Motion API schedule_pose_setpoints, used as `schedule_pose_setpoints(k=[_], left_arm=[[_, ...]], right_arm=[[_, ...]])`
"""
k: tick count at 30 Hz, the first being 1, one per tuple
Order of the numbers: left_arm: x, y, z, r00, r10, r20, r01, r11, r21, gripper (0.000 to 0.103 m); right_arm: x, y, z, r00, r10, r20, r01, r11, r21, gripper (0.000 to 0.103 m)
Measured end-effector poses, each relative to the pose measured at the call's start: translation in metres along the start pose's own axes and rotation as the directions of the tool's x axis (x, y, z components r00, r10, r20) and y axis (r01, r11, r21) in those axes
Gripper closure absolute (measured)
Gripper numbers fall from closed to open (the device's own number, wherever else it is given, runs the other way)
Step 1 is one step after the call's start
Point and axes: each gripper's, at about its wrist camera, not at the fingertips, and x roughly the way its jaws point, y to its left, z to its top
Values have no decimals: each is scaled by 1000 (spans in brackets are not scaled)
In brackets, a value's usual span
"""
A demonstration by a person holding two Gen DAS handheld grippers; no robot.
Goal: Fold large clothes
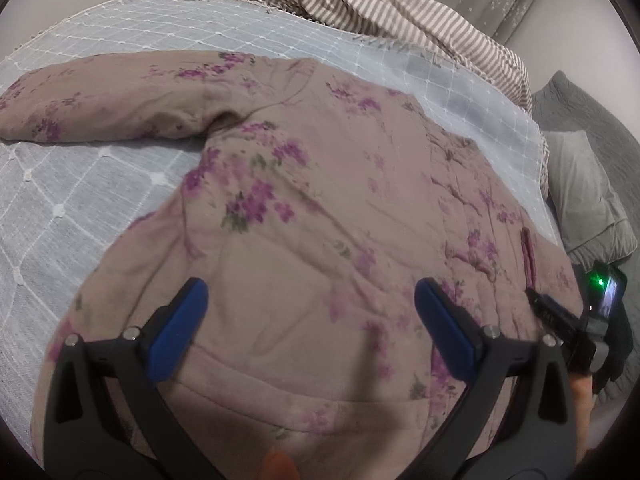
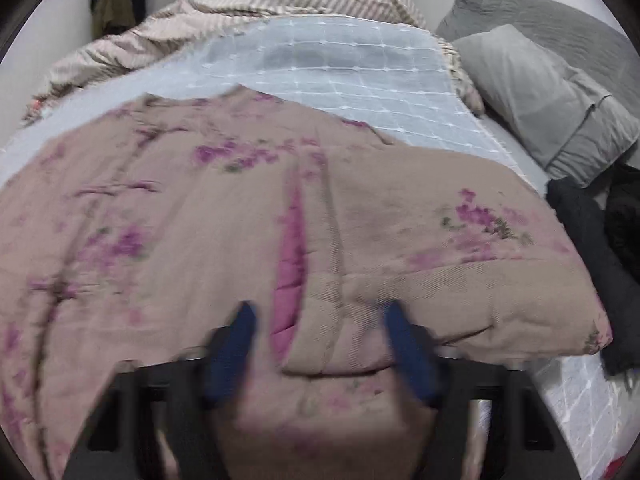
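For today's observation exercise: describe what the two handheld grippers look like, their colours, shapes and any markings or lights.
The left gripper has black plastic arms with round silver pins and flat blue pads on its fingers. The right gripper looks the same, black with blue pads, though blurred. Seen from the left wrist view, its body carries a glowing green light.

I see a taupe-brown padded jacket (image 1: pixel 320 208) scattered with purple flower sprigs and green leaves, its lining (image 2: pixel 290 280) bright pink. The bedspread (image 1: pixel 80 208) under it is pale grey-blue with a white lattice. The duvet (image 1: pixel 360 4) is brown-and-cream striped; the pillow (image 2: pixel 540 108) grey.
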Motion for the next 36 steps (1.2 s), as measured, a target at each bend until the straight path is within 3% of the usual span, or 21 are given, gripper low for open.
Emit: schedule_pose_setpoints(k=[2,5,7,9,13,16,19,21,22,24,26,27,30,36], left_arm=[[3,-4,-1,1000,2,-11,-2,1000,8,0],[2,-9,-2,1000,-9,-17,9,1000,28,0],[1,-12,-2,1000,-8,-17,8,999,47,0],[0,-14,-2,1000,-9,-16,10,998,57,0],[-2,-16,-4,1000,-6,-15,7,997,70,0],[-4,-17,-4,1000,1,-2,-1,997,83,0],[-5,-18,-5,1000,24,13,-25,995,100,0],[-5,-19,-5,999,42,19,-44,993,108,0],[-5,-19,-4,999,45,21,-47,993,108,0],[-6,-21,-4,998,47,29,-50,993,105,0],[-7,-26,-4,999,42,34,-45,993,108,0],[-7,-29,-5,999,38,31,-42,993,109,0],[-6,-36,-9,1000,12,11,-13,992,123,0],[-1,-44,-15,999,44,13,-46,981,188,0]], right_arm=[[-3,-17,3,997,77,7,-77,996,52,84],[-30,-47,12,994,101,50,-105,990,98,91],[-59,-69,16,992,33,118,-45,995,93,92],[-92,-103,22,977,-83,196,64,993,102,92],[-134,-174,25,943,-231,240,186,963,197,94],[-155,-228,22,884,-406,233,345,902,261,99],[-155,-282,13,747,-646,158,595,756,274,98],[-150,-313,5,690,-721,63,677,674,297,97],[-149,-325,-1,700,-714,30,667,668,330,94],[-150,-337,-14,747,-665,-1,610,685,398,81],[-144,-326,-23,816,-578,21,526,755,391,28],[-139,-319,-23,840,-541,33,491,785,377,22],[-121,-303,-26,885,-465,14,436,841,321,21],[-100,-352,-49,904,-425,-51,409,823,395,21]])
